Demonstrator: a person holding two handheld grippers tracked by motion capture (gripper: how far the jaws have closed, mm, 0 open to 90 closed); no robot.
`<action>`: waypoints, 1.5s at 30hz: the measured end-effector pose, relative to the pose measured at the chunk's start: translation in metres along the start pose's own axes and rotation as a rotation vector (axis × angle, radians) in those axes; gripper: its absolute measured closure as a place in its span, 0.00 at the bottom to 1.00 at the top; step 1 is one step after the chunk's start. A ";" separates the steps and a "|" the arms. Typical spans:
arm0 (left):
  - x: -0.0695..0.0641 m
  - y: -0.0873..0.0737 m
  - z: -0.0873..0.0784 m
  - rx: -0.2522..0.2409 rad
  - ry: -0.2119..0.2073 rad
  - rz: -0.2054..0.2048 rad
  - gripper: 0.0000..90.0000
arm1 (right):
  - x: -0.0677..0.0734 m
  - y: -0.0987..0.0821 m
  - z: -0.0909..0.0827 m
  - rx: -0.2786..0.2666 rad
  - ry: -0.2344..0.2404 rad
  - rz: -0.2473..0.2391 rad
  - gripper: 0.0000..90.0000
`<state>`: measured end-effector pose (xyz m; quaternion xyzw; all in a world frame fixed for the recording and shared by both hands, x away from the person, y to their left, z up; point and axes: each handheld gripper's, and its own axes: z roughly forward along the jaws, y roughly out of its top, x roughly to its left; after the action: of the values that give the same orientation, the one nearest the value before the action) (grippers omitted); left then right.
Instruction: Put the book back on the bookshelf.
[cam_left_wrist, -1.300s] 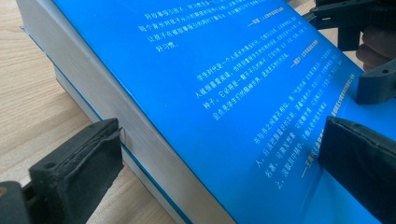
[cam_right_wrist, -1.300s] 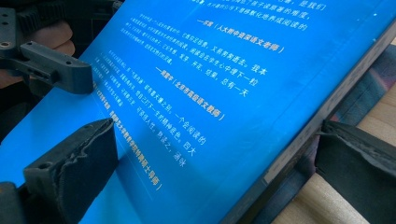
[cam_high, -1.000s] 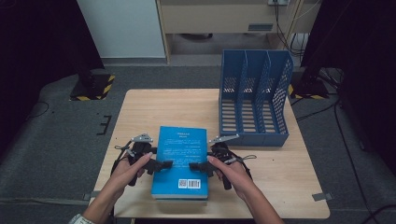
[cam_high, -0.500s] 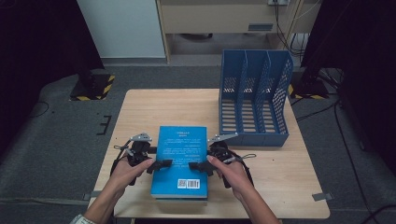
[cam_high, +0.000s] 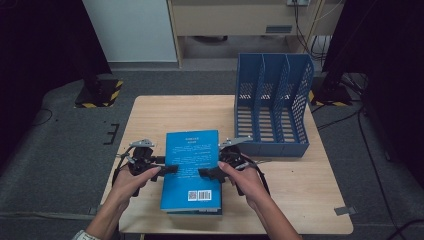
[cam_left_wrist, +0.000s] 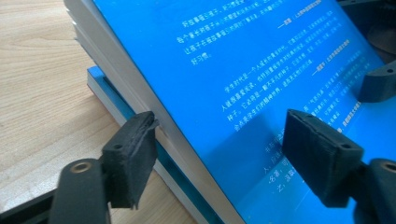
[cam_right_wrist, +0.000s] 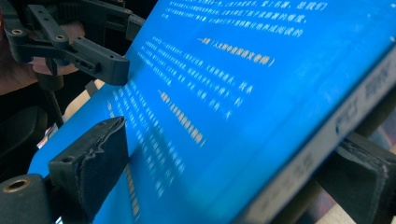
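Observation:
A blue book lies on a second, darker book near the table's front edge. My left gripper straddles its left page edge. One pad sits at the bottom of the pages and the other just over the cover; these jaws have just been closing. My right gripper has the spine side between its jaws, one pad on the cover and one under the spine, also just closing. That side is raised, so the book tilts off the lower book.
A blue three-slot file rack stands at the table's back right, close behind my right hand. The wooden table is bare at the back left. Dark floor surrounds the table.
Both grippers' jaws have drawn in on the book's two sides. My right hand has risen slightly with the spine side. The left hand has stayed in place.

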<state>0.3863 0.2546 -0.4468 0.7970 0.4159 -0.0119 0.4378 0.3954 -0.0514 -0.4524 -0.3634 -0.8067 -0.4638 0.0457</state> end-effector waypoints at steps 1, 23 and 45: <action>0.000 0.001 -0.001 -0.003 0.000 0.000 0.33 | 0.000 0.002 0.001 0.000 -0.002 -0.003 0.09; 0.000 0.024 -0.016 -0.034 0.108 0.025 0.49 | 0.006 0.034 0.005 0.017 -0.081 -0.112 0.10; -0.004 0.039 -0.019 -0.046 0.152 0.077 0.64 | 0.010 0.059 -0.004 -0.046 -0.105 -0.125 0.34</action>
<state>0.4032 0.2545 -0.4072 0.8009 0.4171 0.0751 0.4231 0.4240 -0.0309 -0.4034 -0.3369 -0.8182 -0.4647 -0.0340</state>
